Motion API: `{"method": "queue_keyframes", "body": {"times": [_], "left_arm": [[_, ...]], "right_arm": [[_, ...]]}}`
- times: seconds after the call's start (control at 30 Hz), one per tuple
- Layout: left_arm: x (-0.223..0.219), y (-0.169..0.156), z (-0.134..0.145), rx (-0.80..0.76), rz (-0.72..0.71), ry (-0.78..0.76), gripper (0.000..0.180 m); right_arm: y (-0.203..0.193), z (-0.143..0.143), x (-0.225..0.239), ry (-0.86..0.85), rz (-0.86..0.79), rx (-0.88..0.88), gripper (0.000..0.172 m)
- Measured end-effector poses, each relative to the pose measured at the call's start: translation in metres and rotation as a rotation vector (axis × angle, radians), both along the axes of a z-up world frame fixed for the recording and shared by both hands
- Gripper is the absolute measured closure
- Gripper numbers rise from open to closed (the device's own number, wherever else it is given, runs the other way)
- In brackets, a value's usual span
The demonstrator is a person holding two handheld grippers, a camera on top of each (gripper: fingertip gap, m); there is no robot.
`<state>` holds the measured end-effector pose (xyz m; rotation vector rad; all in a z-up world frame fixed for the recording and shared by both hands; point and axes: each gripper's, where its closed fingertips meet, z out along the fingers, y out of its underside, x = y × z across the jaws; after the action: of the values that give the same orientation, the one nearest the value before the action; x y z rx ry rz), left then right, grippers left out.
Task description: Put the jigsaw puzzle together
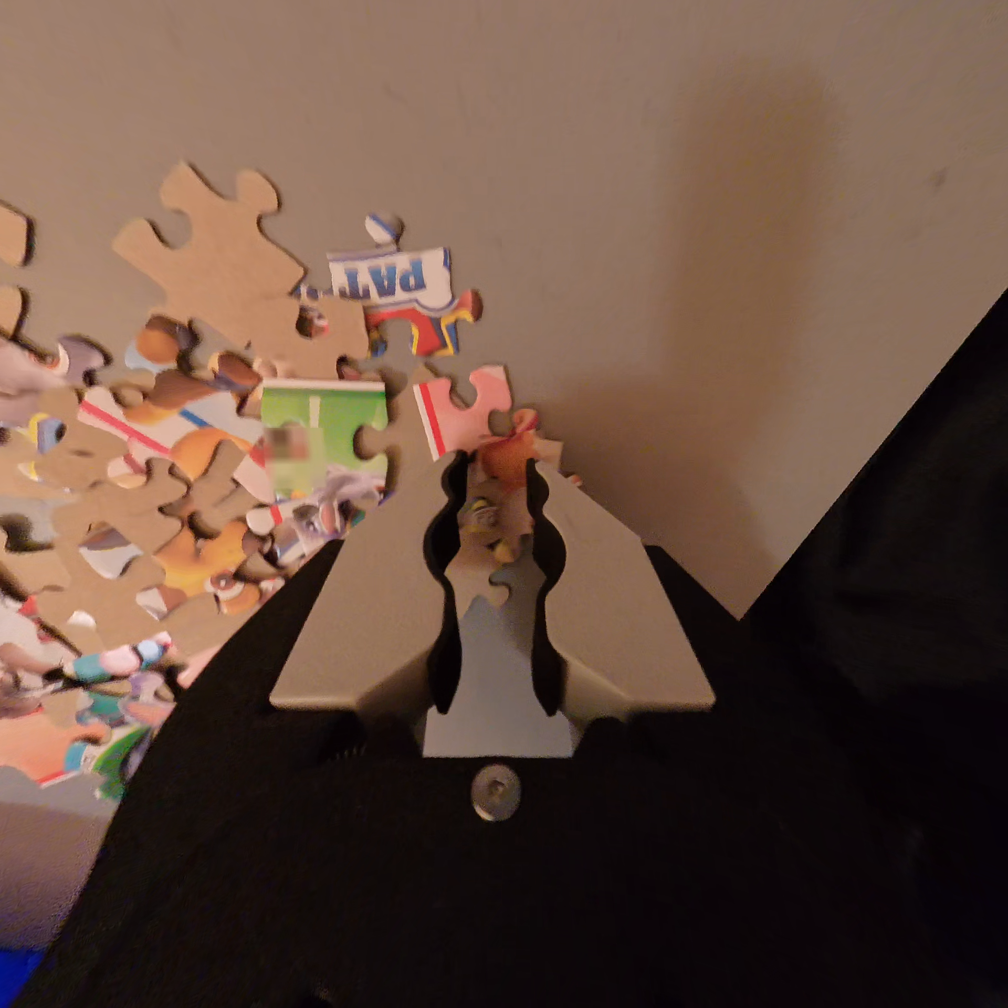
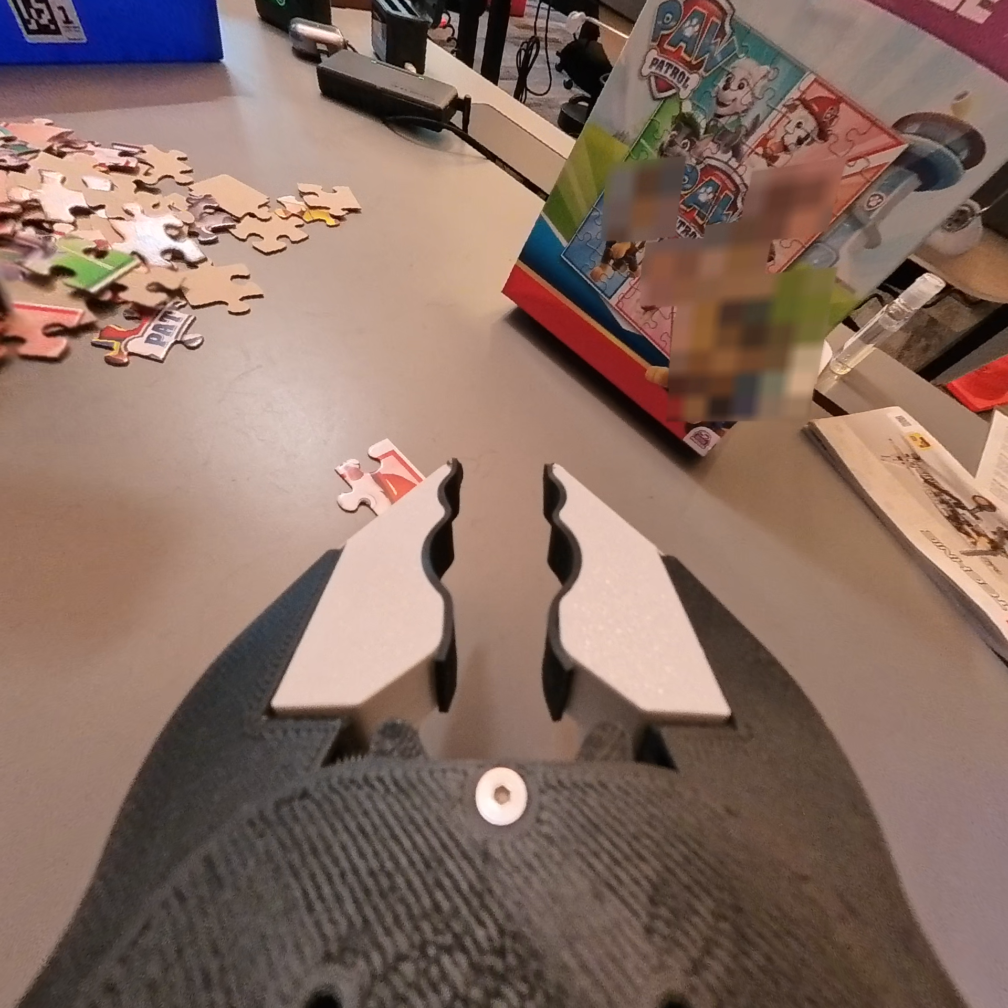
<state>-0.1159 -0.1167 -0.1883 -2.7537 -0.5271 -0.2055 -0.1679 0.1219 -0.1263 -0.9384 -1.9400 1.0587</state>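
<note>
In the left wrist view my left gripper [image 1: 497,463] points down at the edge of a heap of puzzle pieces [image 1: 163,463] on a grey table [image 1: 654,218]. Its jaws stand a narrow way apart. An orange and grey piece [image 1: 493,518] lies flat under the fingertips. It shows through the gap and reaches out past the right finger. A pink piece with a red stripe [image 1: 463,420] lies just beyond the left fingertip. My right gripper [image 2: 502,474] is open and empty over bare table [image 2: 273,545]. A red and white piece [image 2: 376,480] lies beside its left fingertip.
The puzzle box [image 2: 709,218] stands upright to the right, with a booklet [image 2: 927,518] and a glass vial [image 2: 883,327] beyond it. The heap of pieces [image 2: 109,234] lies at the far left. A blue box [image 2: 109,27] and a black power adapter [image 2: 387,87] are at the back. The gap from one gripper's tips to the other's is roughly 25 cm.
</note>
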Motion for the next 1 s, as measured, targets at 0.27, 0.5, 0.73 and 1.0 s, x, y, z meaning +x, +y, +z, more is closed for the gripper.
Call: {"method": "queue_keyframes", "body": {"times": [0.27,0.5,0.73,1.0], "left_arm": [[-0.009,-0.013,0.012,0.016,0.049,0.045,0.178],[-0.013,-0.007,0.002,-0.03,0.042,0.065,0.17],[-0.023,-0.004,-0.002,-0.06,0.065,0.11,0.165],[-0.021,-0.005,-0.003,-0.101,0.042,0.15,0.163]], "right_arm": [[-0.001,-0.001,0.0,-0.002,0.001,0.003,0.143],[0.0,-0.001,0.0,-0.004,0.0,0.002,0.143],[0.0,-0.001,0.0,-0.002,0.001,0.003,0.143],[0.0,-0.001,0.0,-0.002,0.0,0.003,0.143]]}}
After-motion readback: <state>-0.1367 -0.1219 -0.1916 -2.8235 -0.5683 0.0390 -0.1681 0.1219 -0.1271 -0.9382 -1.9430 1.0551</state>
